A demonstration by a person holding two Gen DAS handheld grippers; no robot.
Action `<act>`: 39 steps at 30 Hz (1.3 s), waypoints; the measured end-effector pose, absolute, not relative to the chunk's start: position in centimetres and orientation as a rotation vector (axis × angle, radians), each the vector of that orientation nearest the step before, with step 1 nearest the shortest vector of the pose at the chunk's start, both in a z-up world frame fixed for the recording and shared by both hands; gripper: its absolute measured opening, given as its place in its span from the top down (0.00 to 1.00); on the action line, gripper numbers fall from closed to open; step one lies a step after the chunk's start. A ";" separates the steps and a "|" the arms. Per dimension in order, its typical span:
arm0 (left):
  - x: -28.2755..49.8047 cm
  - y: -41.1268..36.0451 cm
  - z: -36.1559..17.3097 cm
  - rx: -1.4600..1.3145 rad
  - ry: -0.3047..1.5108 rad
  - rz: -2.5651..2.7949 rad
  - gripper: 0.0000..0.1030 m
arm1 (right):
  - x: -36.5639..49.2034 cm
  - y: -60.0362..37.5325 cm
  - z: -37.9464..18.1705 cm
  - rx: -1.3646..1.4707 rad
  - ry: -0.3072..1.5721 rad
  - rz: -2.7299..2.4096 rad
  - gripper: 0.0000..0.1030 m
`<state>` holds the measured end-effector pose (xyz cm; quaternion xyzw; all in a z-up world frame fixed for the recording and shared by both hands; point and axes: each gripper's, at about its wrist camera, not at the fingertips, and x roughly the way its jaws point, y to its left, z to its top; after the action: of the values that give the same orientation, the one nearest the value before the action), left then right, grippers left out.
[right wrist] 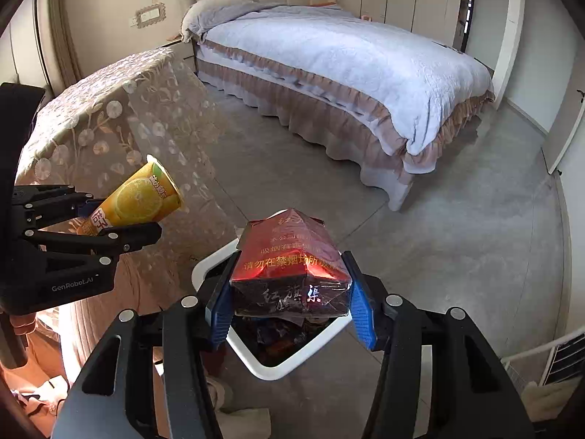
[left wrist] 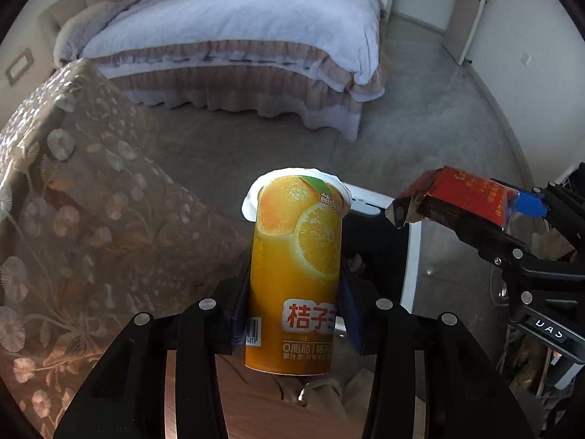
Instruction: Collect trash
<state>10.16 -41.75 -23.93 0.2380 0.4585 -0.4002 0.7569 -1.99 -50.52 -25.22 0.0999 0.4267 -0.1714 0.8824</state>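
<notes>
Left claw (left wrist: 296, 314) clenched on an orange drink cup (left wrist: 296, 274); right claw (right wrist: 289, 307) grasping a red cigarette pack (right wrist: 289, 259), both above the white-rimmed trash bin (right wrist: 292, 367) beside the bed (right wrist: 347, 62).

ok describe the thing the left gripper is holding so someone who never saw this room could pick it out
Start at the bed, come down the grey floor to the white-rimmed trash bin beside the floral-draped table. Above it two grippers each hold something; the left gripper clamps the orange cup. It is tall, round and yellow-orange with orange slices printed on it and a white rim, unlike the crumpled, boxy red cigarette pack beside it.
</notes>
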 end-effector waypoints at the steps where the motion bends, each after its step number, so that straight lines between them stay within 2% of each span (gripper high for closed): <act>1: 10.3 -42.5 -24.9 0.542 1.015 -0.888 0.59 | -1.9 -51.0 -26.0 0.216 0.909 -0.358 0.47; 6: 11.1 -45.4 -28.9 0.621 1.101 -0.962 0.59 | -1.8 -52.3 -29.6 0.203 0.995 -0.339 0.47; 16: 12.0 -48.5 -33.4 0.677 1.212 -1.020 0.57 | -1.6 -53.1 -34.7 0.184 1.152 -0.253 0.46; 17: 12.1 -48.6 -33.9 0.676 1.236 -1.018 0.39 | -1.5 -53.0 -35.0 0.180 1.165 -0.247 0.43; 18: 12.3 -48.9 -34.5 0.674 1.265 -1.012 0.03 | -1.5 -52.8 -35.3 0.167 1.180 -0.242 0.34; 19: 12.4 -49.0 -34.9 0.664 1.275 -1.005 0.06 | -1.5 -52.6 -35.5 0.137 1.182 -0.249 0.06; 20: 12.4 -49.0 -35.1 0.664 1.282 -1.008 0.05 | -1.6 -52.3 -35.5 0.112 1.179 -0.256 0.04; 27: 11.1 -48.7 -34.5 0.701 1.243 -1.019 0.05 | -2.4 -51.7 -35.4 0.089 1.185 -0.269 0.05; 39: 11.2 -46.3 -29.5 0.662 1.110 -0.973 0.05 | -1.3 -51.1 -32.0 0.032 1.093 -0.265 0.05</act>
<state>11.15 -46.29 -29.49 0.2961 0.4963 -0.4354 0.6903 -1.34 -51.09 -32.04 0.0153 0.5180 -0.1258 0.8459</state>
